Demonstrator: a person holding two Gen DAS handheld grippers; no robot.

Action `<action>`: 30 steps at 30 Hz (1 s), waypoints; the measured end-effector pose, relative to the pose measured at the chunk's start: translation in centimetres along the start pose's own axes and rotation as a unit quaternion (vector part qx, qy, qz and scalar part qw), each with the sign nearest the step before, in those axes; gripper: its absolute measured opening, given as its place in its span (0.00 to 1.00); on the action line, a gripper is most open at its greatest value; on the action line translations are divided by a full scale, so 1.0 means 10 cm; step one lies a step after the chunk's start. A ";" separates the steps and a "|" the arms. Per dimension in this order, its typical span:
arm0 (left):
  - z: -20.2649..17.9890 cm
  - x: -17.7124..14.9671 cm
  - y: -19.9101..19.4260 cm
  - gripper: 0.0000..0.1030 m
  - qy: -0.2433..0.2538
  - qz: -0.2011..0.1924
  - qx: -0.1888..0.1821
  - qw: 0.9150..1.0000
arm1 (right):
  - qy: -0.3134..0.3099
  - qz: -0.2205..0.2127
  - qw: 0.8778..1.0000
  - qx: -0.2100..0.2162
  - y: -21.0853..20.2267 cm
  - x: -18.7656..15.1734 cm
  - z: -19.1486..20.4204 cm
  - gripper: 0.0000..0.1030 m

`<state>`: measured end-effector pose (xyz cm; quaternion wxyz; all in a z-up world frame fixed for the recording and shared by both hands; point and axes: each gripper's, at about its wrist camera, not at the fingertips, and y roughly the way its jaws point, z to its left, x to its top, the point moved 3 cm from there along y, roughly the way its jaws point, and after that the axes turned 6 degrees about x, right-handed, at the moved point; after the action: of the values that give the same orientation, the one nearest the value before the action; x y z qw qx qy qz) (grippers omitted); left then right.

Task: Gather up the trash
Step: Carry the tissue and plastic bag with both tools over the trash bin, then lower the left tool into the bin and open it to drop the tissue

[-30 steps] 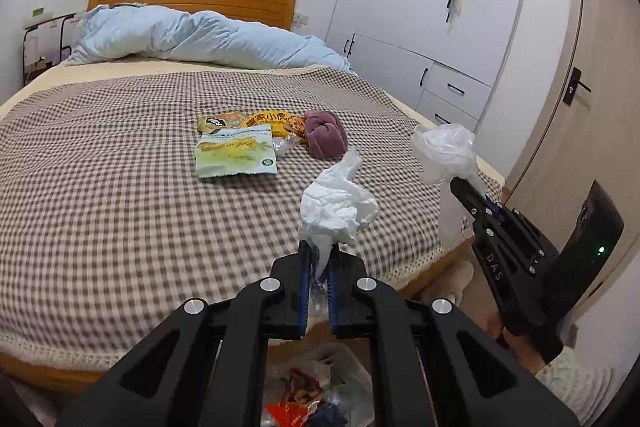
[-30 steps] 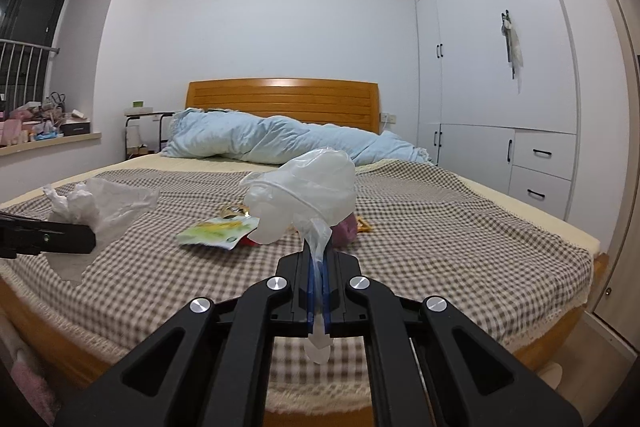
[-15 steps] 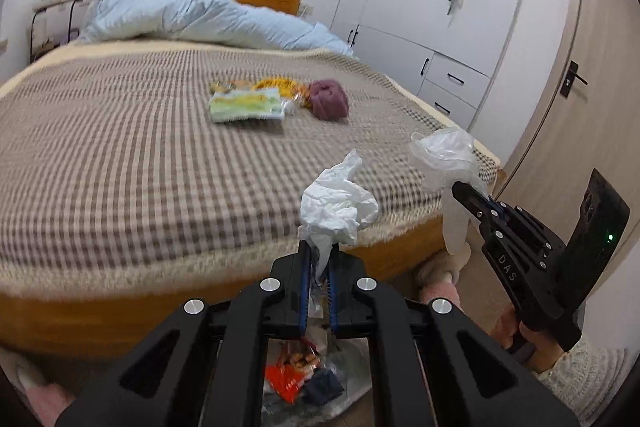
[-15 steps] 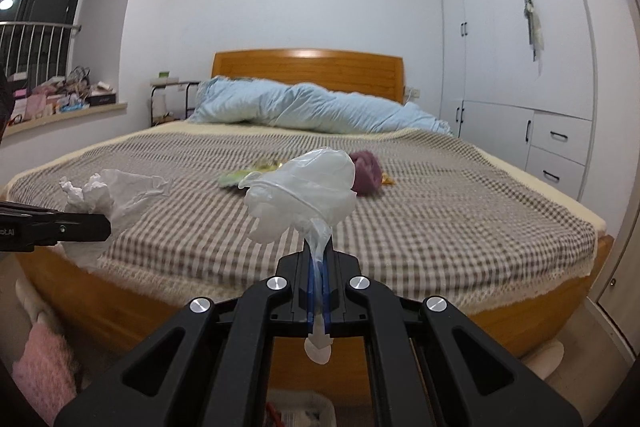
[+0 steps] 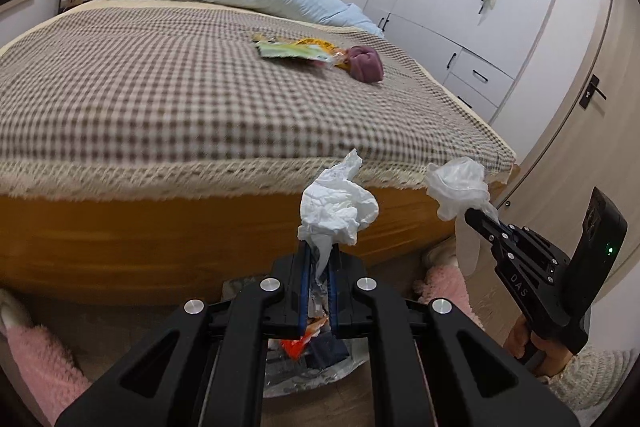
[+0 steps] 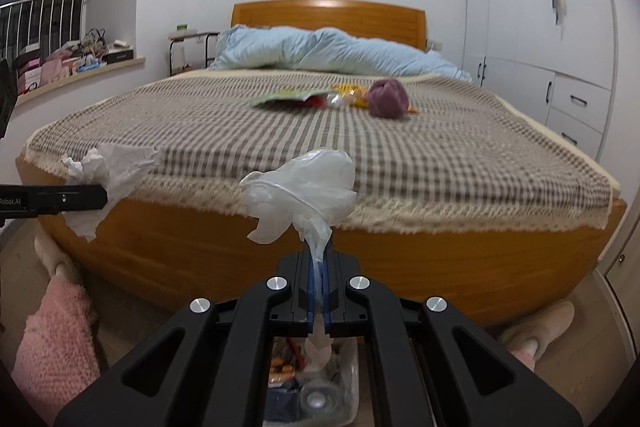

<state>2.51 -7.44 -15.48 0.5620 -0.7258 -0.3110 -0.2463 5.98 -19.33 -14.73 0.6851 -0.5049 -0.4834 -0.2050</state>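
My left gripper (image 5: 319, 259) is clamped on a crumpled white tissue (image 5: 338, 205), whose papery, creased wad blooms just above my fingertips. My right gripper (image 6: 319, 263) pinches the twisted neck of a thin, translucent plastic bag (image 6: 304, 187), its glossy puff standing above the pads and a limp tail hanging out behind them.

A second ago both pieces hung in front of the checked bedspread, with the mattress top spread out below my fingers. Now both hands have dropped and pulled back past the foot of the bed, so the tissue and bag sit against the orange wooden bed frame (image 6: 400, 259). Directly beneath my fingers the trash bin (image 6: 352, 415) has come into fuller view, lined with clear film and already holding wrappers. I judge both pieces are nearly over it and ready for release.

Farther ahead, well beyond my fingertips, flat shiny snack packets (image 5: 294, 50) and a soft purple bundle (image 5: 366, 64) lie on the bedspread (image 5: 160, 99), so collecting is not finished.
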 end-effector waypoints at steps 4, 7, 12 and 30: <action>0.07 -0.13 -0.02 0.04 -0.009 0.004 0.007 1.000 | 0.004 0.021 1.000 0.007 0.01 -0.11 0.01 0.03; 0.09 -0.19 0.01 0.04 -0.016 0.011 0.010 1.000 | 0.003 0.038 0.999 0.008 0.04 -0.20 0.02 0.03; 0.15 -0.37 0.11 0.04 -0.030 0.030 0.013 0.999 | 0.012 0.073 0.997 0.012 0.12 -0.40 0.05 0.03; 0.13 -0.74 0.45 0.04 -0.035 0.085 0.012 0.996 | -0.008 0.155 0.987 0.034 0.44 -0.88 0.24 0.03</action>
<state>0.79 -8.30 -24.00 0.5783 -0.7510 -0.2707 -0.1681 4.30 -17.19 -24.45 0.7214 -0.5518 -0.4115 -0.0760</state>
